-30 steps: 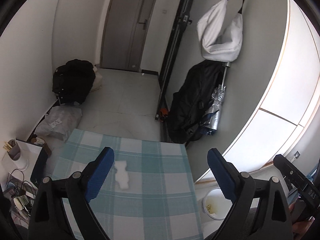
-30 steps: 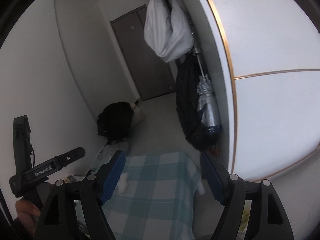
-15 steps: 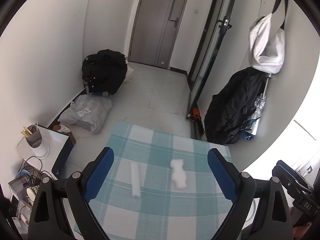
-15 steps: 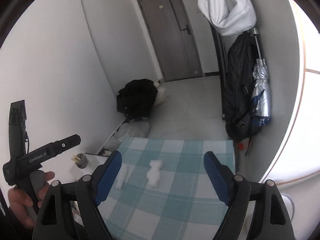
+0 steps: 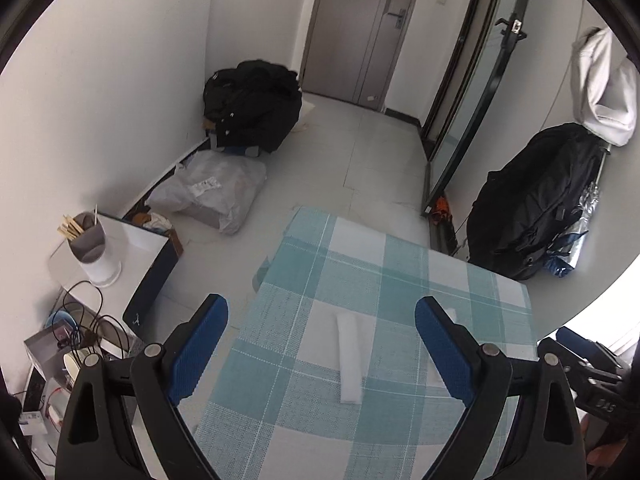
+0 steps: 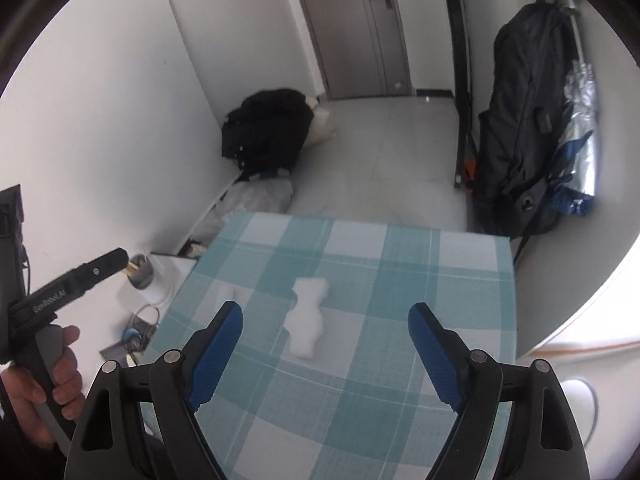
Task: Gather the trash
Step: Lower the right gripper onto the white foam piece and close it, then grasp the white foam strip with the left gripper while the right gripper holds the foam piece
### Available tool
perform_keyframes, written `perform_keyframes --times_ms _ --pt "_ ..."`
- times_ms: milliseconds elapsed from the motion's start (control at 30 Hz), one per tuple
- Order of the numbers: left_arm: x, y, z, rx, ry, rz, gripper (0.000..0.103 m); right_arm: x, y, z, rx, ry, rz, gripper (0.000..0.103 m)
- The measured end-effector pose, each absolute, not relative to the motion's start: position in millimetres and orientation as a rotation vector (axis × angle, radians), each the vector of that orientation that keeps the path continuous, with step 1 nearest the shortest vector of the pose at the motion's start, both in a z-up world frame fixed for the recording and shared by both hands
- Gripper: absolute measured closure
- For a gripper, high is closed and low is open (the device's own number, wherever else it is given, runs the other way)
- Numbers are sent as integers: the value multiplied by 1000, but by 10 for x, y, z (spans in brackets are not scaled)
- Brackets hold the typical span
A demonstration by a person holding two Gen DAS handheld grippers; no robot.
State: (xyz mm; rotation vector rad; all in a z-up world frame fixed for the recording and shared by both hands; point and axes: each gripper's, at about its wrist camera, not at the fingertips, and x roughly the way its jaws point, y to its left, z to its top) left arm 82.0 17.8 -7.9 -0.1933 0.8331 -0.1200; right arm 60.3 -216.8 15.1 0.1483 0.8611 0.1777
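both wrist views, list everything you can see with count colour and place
foam strip: 1, white, flat on the cloth, between the left claw's fingers in its view
foam chunk: 1, white, wavy, mid cloth
tablecloth: 1, teal and white check, over the table
backpack: 1, black, against the right wall
umbrella: 1, silver, beside the backpack
black bag: 1, far left corner
plastic bag: 1, grey, on the floor
cup: 1, grey and white, holding sticks
door: 1, grey, far wall
left claw: open
right claw: open

White lettering reading "GenRobot.AI" runs along the left gripper (image 6: 64,292) body.
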Motion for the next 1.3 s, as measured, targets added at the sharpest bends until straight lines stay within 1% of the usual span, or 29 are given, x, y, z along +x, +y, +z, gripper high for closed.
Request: perform_keyframes --times_ms 333,633,667,733,767,833,900,1133,1300 --pt "992 253 -259 -200 919 -134 10 1337 -1930 -402 109 1028 203 18" --pt "1128 455 -404 -211 959 -98 10 1691 -1638 -763 28 1109 230 20" --pt "1138 472 -414 -214 963 -94 10 1697 -1606 -792 10 1108 225 22" --pt "1165 489 -446 -222 971 -86 10 1686 -1535 -840 -44 1103 212 31" --pt "1170 504 -460 -226 977 -82 10 1671 -1516 -852 -55 1103 205 38" --pt "1189 505 -491 -227 987 -73 10 1613 -1490 -851 -70 1073 204 47" --pt "1204 497 -522 -235 1003 -75 10 1578 -1471 -852 -85 1061 208 67" --pt "1166 372 -562 -172 1013 -85 10 1493 -1615 -796 -24 1053 245 67" --pt "1200 376 -619 -261 1022 -146 10 1391 -1751 -613 10 1014 270 67"
